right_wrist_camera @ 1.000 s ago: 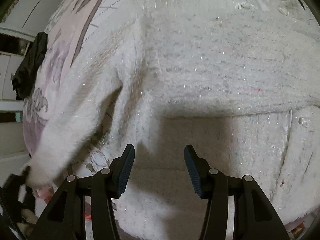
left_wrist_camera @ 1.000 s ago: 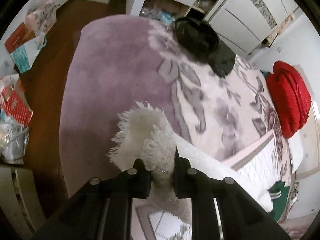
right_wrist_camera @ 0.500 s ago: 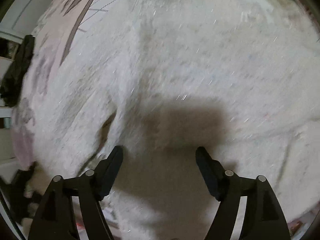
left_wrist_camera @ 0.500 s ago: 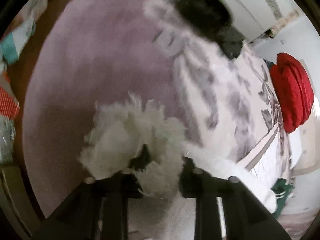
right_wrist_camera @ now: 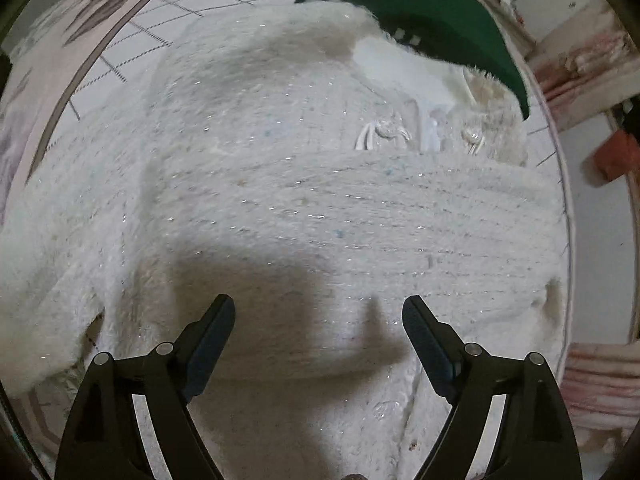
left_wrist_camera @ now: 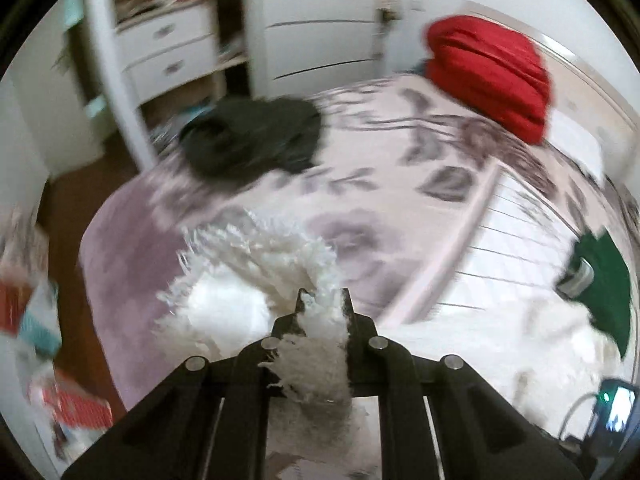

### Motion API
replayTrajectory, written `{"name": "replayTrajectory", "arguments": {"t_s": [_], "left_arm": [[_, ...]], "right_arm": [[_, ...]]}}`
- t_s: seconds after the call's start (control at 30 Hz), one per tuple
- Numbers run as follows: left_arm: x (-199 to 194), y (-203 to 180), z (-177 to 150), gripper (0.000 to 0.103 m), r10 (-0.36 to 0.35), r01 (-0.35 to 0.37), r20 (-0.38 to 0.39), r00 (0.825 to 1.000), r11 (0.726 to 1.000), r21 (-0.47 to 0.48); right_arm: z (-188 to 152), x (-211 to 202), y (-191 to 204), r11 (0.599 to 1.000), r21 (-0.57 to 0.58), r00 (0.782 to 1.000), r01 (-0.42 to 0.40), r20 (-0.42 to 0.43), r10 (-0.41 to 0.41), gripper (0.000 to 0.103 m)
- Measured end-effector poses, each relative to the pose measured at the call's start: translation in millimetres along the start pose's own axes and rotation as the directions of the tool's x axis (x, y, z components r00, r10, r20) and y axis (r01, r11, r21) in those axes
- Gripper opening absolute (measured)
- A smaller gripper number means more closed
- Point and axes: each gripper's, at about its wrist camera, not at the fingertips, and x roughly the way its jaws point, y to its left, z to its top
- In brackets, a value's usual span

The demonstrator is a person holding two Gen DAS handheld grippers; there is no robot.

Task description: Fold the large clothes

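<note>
My left gripper [left_wrist_camera: 323,300] is pinching the fringed cuff of the white fuzzy sweater [right_wrist_camera: 280,200] and holds it above the bed [left_wrist_camera: 132,240]. My right gripper [right_wrist_camera: 318,320] has just been opening; its jaws stand spread above the sweater's body with nothing between them. One sleeve already lies folded across the chest. I judge the fold under way: this sleeve still needs laying over, then the body folding.

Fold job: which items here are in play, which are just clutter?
In play:
white fluffy sweater
left gripper, shut on its fringed edge
right gripper, open above it

Clutter:
red garment
black garment
green garment
drawers
</note>
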Motion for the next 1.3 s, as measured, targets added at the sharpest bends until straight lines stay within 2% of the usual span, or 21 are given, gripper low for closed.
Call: {"name": "replayTrajectory", "arguments": {"t_s": [0.1,0.2,0.3,0.43,0.5,0.57,0.63,0.73,0.8,0.83,0.9,0.97,1.0,1.03,1.1,1.13,1.2,1.3], "left_arm": [[-22,-65,-5,0.009,-0.074,0.073,0.007,0.997,0.992,0.107],[-40,-140,-19,0.009,-0.179,0.183,-0.038,0.983,0.967,0.176],[-58,-221,-45,0.009,-0.29,0.305,-0.097,0.952,0.928,0.214],[-64,-326,-94,0.009,-0.402,0.45,-0.227,0.887,0.864,0.228],[-65,-371,-126,0.009,-0.423,0.494,-0.292,0.858,0.837,0.237],[-61,-401,-148,0.009,-0.422,0.511,-0.336,0.842,0.824,0.245],[-60,-427,-169,0.009,-0.404,0.512,-0.366,0.838,0.814,0.274],[-58,-460,-197,0.011,-0.351,0.494,-0.403,0.845,0.802,0.335],[-52,-477,-206,0.015,-0.285,0.456,-0.423,0.86,0.801,0.388],[-48,-481,-209,0.017,-0.272,0.457,-0.443,0.854,0.8,0.388],[-45,-482,-208,0.02,-0.288,0.486,-0.479,0.829,0.796,0.362],[-52,-477,-201,0.025,-0.325,0.504,-0.464,0.824,0.795,0.338],[-57,-476,-202,0.039,-0.339,0.509,-0.451,0.825,0.793,0.335],[-63,-472,-198,0.06,-0.351,0.512,-0.439,0.827,0.793,0.331],[-69,-462,-189,0.083,-0.377,0.524,-0.435,0.818,0.8,0.293],[-74,-450,-183,0.083,-0.388,0.523,-0.426,0.817,0.811,0.263],[-76,-429,-174,0.083,-0.386,0.502,-0.402,0.83,0.832,0.238],[-70,-373,-163,0.086,-0.294,0.385,-0.35,0.889,0.895,0.226]], "right_arm": [[3,-1,-38,0.995,0.058,0.997,-0.079,-0.022,0.08,0.087],[0,-3,-89,0.986,0.118,0.992,-0.117,-0.027,0.121,0.087],[-5,1,-153,0.975,0.182,0.99,-0.127,-0.038,0.136,0.087],[-12,15,-243,0.96,0.261,0.991,-0.1,-0.06,0.12,0.087],[-17,27,-290,0.946,0.311,0.99,-0.089,-0.074,0.117,0.087],[-24,35,-325,0.933,0.349,0.99,-0.092,-0.073,0.125,0.087],[-36,42,-360,0.919,0.384,0.99,-0.087,-0.068,0.122,0.087],[-55,58,-396,0.902,0.424,0.987,-0.083,-0.087,0.132,0.087],[-68,69,-412,0.887,0.452,0.982,-0.095,-0.103,0.158,0.087],[-72,74,-420,0.878,0.466,0.978,-0.107,-0.107,0.176,0.087],[-80,77,-429,0.858,0.496,0.972,-0.136,-0.101,0.213,0.087],[-85,79,-439,0.827,0.531,0.961,-0.185,-0.078,0.266,0.087],[-86,78,-442,0.815,0.542,0.956,-0.205,-0.068,0.285,0.087],[-87,78,-445,0.802,0.554,0.95,-0.226,-0.056,0.306,0.087],[-87,76,-448,0.775,0.568,0.934,-0.275,-0.032,0.356,0.087],[-85,74,-447,0.761,0.574,0.924,-0.302,-0.019,0.381,0.087],[-82,64,-440,0.731,0.573,0.898,-0.371,0.021,0.439,0.087],[-69,52,-422,0.68,0.538,0.835,-0.498,0.086,0.543,0.087]]}}
